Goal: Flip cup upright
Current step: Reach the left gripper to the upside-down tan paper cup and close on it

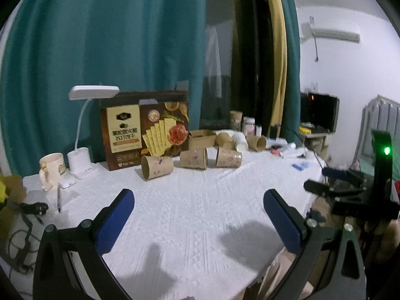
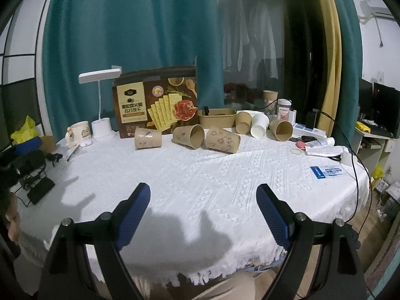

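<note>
Three brown patterned paper cups lie on their sides in a row on the white tablecloth point(image 2: 200, 175): a left cup point(image 2: 148, 138) point(image 1: 157, 167), a middle cup point(image 2: 189, 136) point(image 1: 194, 159) and a right cup point(image 2: 222, 139) point(image 1: 228, 157). My left gripper point(image 1: 198, 198) is open and empty, well short of the cups. My right gripper point(image 2: 203, 193) is open and empty above the near part of the table. The right gripper's body point(image 1: 360, 190) shows at the right edge of the left wrist view.
Behind the row stand a cracker box point(image 2: 156, 108), a white desk lamp point(image 2: 101, 105), a mug point(image 2: 78, 132), a brown paper tub point(image 2: 217, 118) and more tipped brown and white cups point(image 2: 258, 125). Cables and a black device point(image 2: 32, 175) lie at left, papers point(image 2: 327, 171) at right.
</note>
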`<state>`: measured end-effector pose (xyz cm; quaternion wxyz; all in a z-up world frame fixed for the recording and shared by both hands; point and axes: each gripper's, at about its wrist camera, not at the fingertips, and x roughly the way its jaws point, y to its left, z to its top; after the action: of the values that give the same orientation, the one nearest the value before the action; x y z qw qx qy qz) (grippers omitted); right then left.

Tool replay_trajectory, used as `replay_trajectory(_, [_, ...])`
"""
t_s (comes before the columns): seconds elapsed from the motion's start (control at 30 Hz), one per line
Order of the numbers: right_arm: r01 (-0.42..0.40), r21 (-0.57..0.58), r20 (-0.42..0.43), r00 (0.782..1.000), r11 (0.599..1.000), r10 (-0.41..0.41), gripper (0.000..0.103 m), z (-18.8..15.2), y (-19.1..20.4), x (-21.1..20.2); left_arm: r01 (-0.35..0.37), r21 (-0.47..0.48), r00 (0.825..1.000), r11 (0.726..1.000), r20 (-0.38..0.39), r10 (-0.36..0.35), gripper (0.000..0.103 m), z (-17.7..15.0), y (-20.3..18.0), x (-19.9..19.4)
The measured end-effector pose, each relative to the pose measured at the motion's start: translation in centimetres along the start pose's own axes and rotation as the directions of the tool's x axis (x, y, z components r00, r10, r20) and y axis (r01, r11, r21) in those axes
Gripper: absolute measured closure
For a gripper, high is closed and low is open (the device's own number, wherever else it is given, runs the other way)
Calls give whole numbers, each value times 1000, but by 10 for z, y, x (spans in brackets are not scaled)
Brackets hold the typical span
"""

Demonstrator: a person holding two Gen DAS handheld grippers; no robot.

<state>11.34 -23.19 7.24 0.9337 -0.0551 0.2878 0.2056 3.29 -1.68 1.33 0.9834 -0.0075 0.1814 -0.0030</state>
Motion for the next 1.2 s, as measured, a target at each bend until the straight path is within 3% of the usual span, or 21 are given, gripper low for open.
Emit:
replay_trajectory(0.2, [-7, 25, -11, 1000, 1000, 8, 18, 17, -19, 19, 54, 109, 991, 993, -131, -39, 0, 22, -7, 44])
replay_trajectory(0.3, [-20, 25, -36, 999, 999, 21, 18, 30, -27, 35, 88, 247, 974, 965, -225, -31, 0, 45, -11, 86])
replay_trajectory(0.4, [-36, -4, -60, 998, 999, 35, 18, 42, -26, 51, 151, 296, 959, 943, -275, -68, 0, 58, -8, 121])
replay_trajectory(0.5, [-38, -29, -88, 995, 999, 35, 18, 55, -25, 70, 243, 288, 917, 926, -378, -123, 0, 58, 5, 178])
replay_trajectory(0.6, [-34, -31, -103, 994, 999, 31, 18, 65, -28, 87, 273, 269, 879, 924, -460, -126, 0, 52, 25, 220])
replay_trajectory(0.63, [-31, -21, -106, 994, 999, 28, 18, 70, -31, 96, 292, 262, 855, 920, -503, -128, 0, 50, 35, 235])
replay_trajectory(0.87, [-46, -12, -181, 982, 999, 43, 18, 76, -42, 146, 385, 411, 748, 826, -664, -18, 0, 70, 84, 314])
replay_trajectory(0.93, [-48, -15, -201, 979, 999, 44, 18, 79, -45, 158, 412, 431, 728, 803, -685, -5, 0, 76, 91, 334])
replay_trajectory(1.1, [-41, -8, -213, 976, 999, 39, 18, 89, -49, 176, 438, 462, 712, 771, -702, 16, 4, 80, 98, 371])
replay_trajectory(1.2, [-32, -6, -195, 980, 999, 30, 18, 93, -46, 180, 450, 444, 702, 775, -712, 0, 15, 80, 99, 388])
